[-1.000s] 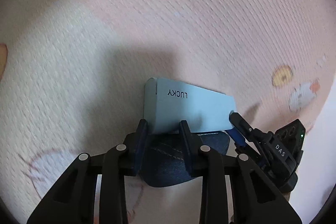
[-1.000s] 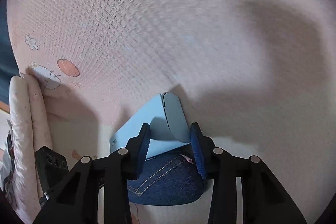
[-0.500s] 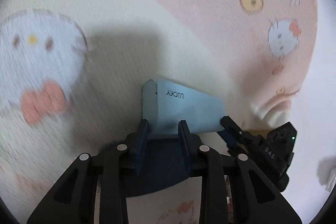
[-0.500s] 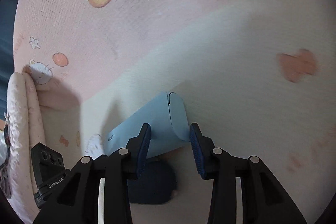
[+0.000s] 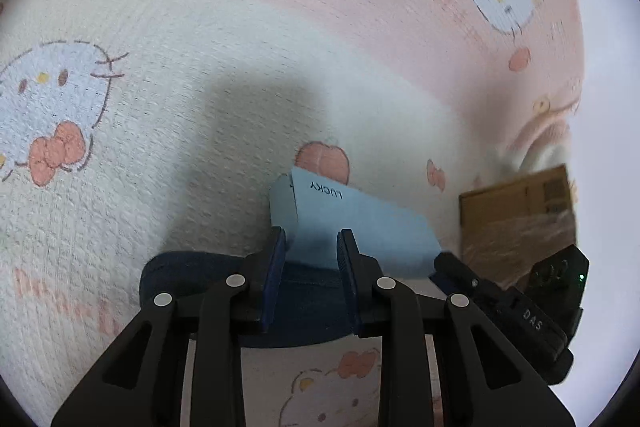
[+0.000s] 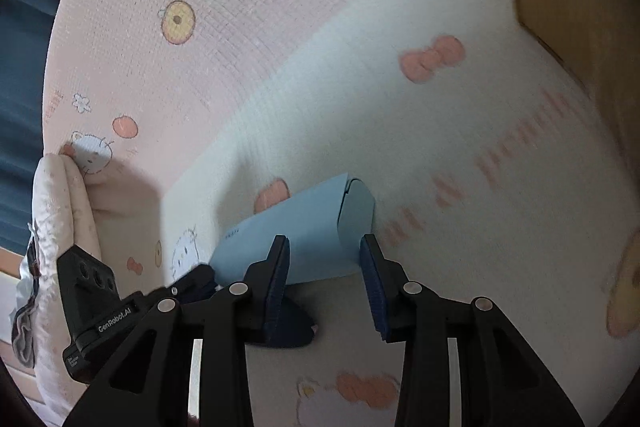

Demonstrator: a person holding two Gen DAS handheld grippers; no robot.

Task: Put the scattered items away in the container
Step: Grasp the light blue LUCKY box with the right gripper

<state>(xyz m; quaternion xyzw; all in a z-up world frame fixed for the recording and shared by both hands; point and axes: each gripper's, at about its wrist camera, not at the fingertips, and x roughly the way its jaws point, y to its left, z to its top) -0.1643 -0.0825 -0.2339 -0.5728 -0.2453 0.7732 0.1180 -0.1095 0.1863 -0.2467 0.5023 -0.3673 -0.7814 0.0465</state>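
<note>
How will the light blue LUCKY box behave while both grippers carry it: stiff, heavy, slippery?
The LUCKY box likely stays stiff: its faces look flat between the left gripper and the right gripper. Probably light, being thin card. Its smooth faces may slip, and the end flap could pop open.

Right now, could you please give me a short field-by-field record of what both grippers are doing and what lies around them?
carried item: light blue box printed LUCKY, held off the blanket
left gripper: jaws closed on one end of the box
right gripper: jaws at the box's other end; the right pad looks clear of it, grip unclear
beneath box: dark denim item, partly hidden
surface: pink and cream cartoon-cat blanket
container: cardboard box, to the right in the left wrist view
</note>
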